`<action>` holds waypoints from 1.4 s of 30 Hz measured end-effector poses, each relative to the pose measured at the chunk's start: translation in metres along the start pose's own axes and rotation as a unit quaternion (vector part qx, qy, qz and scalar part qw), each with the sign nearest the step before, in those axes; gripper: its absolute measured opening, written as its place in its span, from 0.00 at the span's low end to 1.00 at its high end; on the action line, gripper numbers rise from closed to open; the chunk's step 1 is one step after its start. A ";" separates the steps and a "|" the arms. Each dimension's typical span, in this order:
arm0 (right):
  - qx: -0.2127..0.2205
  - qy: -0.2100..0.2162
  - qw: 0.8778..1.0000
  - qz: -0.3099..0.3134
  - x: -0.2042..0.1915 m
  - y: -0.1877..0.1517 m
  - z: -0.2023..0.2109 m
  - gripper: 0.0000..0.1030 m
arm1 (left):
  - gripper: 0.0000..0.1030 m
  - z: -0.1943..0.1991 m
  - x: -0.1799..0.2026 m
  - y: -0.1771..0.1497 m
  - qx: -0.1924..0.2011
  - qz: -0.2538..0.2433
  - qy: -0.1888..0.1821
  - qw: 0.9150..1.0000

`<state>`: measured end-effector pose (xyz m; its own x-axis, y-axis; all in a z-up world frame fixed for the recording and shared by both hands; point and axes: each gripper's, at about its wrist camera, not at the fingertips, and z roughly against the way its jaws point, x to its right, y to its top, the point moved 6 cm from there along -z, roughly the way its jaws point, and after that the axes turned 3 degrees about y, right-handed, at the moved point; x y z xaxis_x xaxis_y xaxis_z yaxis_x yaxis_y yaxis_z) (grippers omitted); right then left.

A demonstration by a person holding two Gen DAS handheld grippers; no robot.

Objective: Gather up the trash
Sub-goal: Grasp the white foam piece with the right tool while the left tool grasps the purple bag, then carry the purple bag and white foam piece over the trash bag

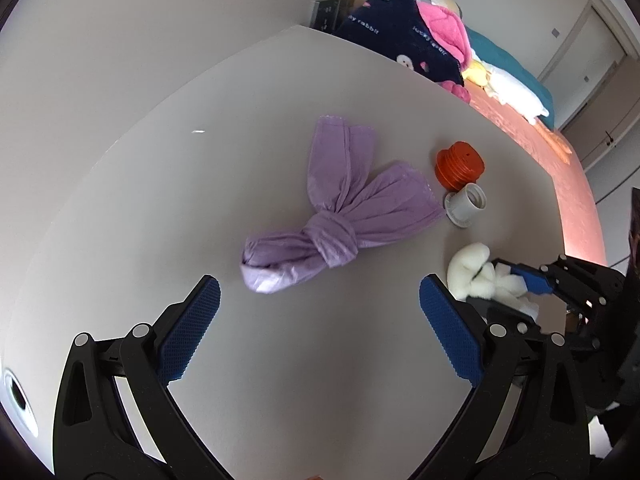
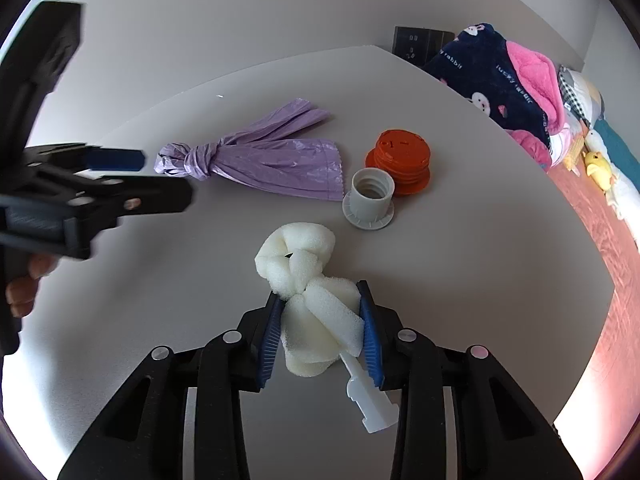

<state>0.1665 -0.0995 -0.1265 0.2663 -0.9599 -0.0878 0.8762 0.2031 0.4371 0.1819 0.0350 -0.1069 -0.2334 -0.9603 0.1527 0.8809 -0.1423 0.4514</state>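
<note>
A knotted purple plastic bag (image 1: 332, 208) lies flat on the white table (image 1: 280, 360), just ahead of my open, empty left gripper (image 1: 320, 296). It also shows in the right wrist view (image 2: 260, 160). My right gripper (image 2: 320, 300) is shut on a white foam sponge brush (image 2: 316, 308), whose white plastic handle (image 2: 368, 396) runs back between the fingers. In the left wrist view the foam brush (image 1: 476, 272) and the right gripper (image 1: 520, 280) are at the right. An orange ribbed cap (image 2: 400, 156) and a grey threaded collar (image 2: 370, 196) sit beyond the foam.
The table (image 2: 480, 280) ends at the right beside a bed with a pink cover (image 2: 600, 260). A navy and pink blanket (image 2: 504, 80) and soft toys lie there. A wall socket panel (image 2: 416, 44) is behind the table.
</note>
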 end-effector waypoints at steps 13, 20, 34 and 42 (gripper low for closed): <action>-0.015 0.045 0.998 -0.046 -0.002 -0.009 0.008 0.36 | 0.57 -0.015 0.007 0.013 -0.003 -0.053 0.038 0.998; -0.009 0.058 0.996 -0.062 -0.005 -0.015 0.020 0.36 | 0.41 -0.015 0.008 0.013 -0.012 -0.050 0.035 0.998; 0.021 0.062 0.995 -0.079 0.002 -0.024 0.057 0.36 | 0.24 0.020 0.035 0.003 0.026 -0.039 0.006 0.999; 0.045 0.063 0.992 -0.096 0.012 -0.034 0.090 0.36 | 0.24 0.054 0.073 0.000 0.047 -0.061 -0.013 0.997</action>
<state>0.1039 -0.1348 -0.0615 0.1506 -0.9464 -0.2858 0.8781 -0.0048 0.4785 0.1423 -0.0221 -0.0480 -0.3479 -0.9306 0.1134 0.8027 -0.2332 0.5489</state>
